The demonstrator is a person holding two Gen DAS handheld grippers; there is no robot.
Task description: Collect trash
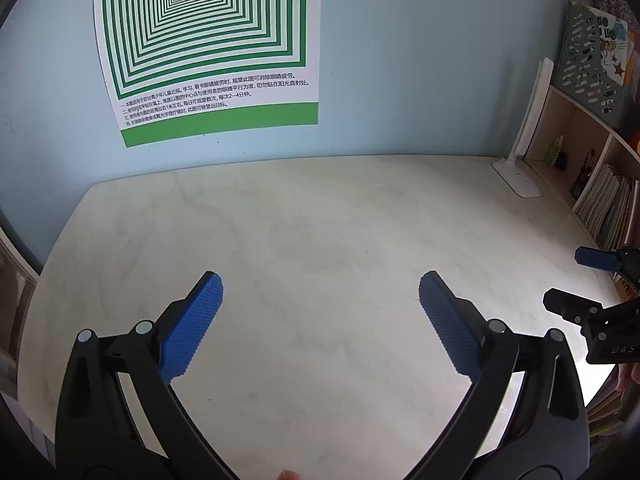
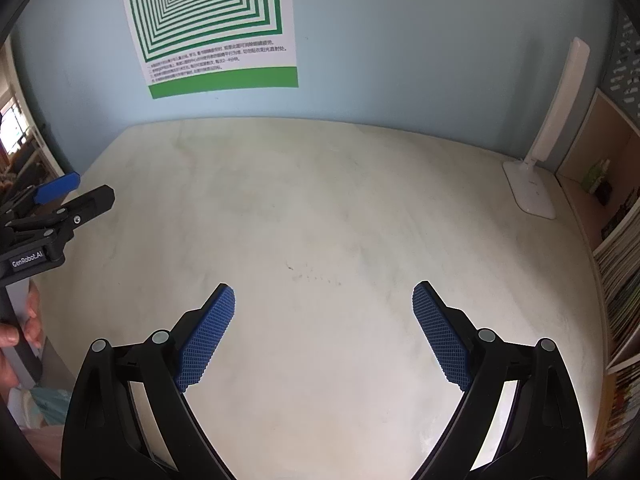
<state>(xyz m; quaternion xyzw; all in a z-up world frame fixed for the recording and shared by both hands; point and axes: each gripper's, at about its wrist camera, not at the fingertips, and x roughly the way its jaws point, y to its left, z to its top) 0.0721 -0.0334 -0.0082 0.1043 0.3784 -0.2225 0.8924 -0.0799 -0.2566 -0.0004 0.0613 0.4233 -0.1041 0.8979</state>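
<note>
1. both claws hang above a pale desk top [image 1: 320, 220] that looks bare. the left gripper [image 1: 320, 300] is spread wide with nothing between its blue pads [image 1: 192, 328]; the right gripper [image 2: 324, 304] is spread just as wide and likewise empty.

2. the trash itself: i cannot find any in either view. the only marks on the desk are a few faint dark specks [image 2: 312, 276] just ahead of the right gripper, too small to say whether they are crumbs or stains. so the task is either about to begin or its things lie outside these frames.

3. judged from that, the step in hand is a search. tilt and sweep the wrists slowly so the cameras cover the near edge and the floor beside the desk, which neither view shows now.

4. keep both claws wide while looking; there is no reason to close them before something sits between the pads.

5. the two grippers are near each other, the right gripper's fingers showing at the far right of the left wrist view. sweep them apart, one side each, so they do not knock together.

6. stay off the white desk lamp [image 2: 532, 184] at the back right corner and the shelf of books [image 1: 608, 208] beside it; these are not trash. the green poster [image 1: 208, 40] on the wall is also to be left alone.
</note>
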